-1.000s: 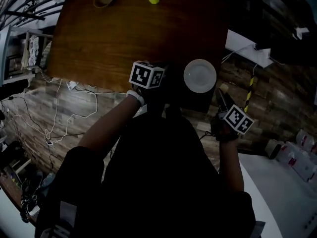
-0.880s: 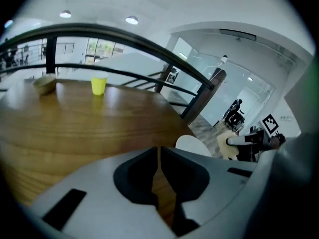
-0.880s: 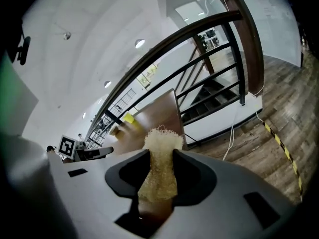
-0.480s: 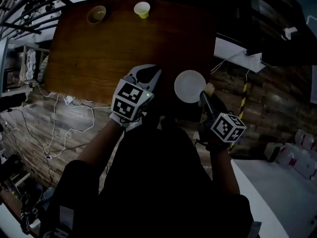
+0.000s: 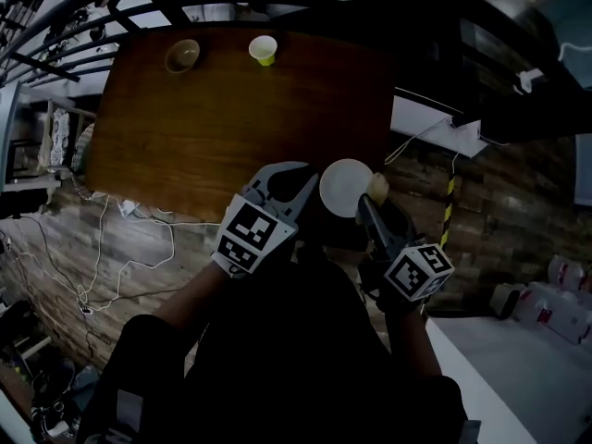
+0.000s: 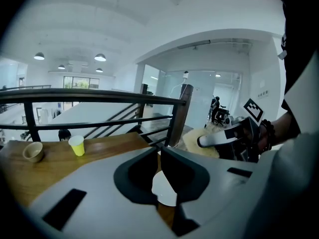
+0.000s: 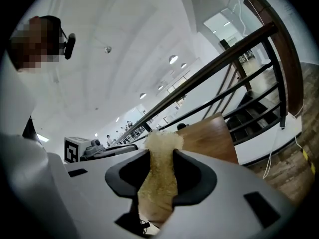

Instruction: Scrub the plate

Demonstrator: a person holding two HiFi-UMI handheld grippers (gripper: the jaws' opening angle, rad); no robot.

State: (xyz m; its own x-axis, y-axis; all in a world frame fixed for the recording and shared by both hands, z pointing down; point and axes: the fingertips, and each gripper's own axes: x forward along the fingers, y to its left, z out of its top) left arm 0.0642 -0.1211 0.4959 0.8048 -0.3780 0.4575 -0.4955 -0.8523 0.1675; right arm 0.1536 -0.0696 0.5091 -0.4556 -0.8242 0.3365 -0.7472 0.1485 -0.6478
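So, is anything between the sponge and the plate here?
Nothing visible. The left gripper clamps the plate by its rim; the sponge in the right gripper sits right beside its other edge.

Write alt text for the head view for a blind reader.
Seen from above, the left hand-held gripper holds a white plate by its edge while the right hand-held gripper holds a sponge at the plate's right edge. Beyond them, a wooden table carries a bowl and a yellow cup at its far side.
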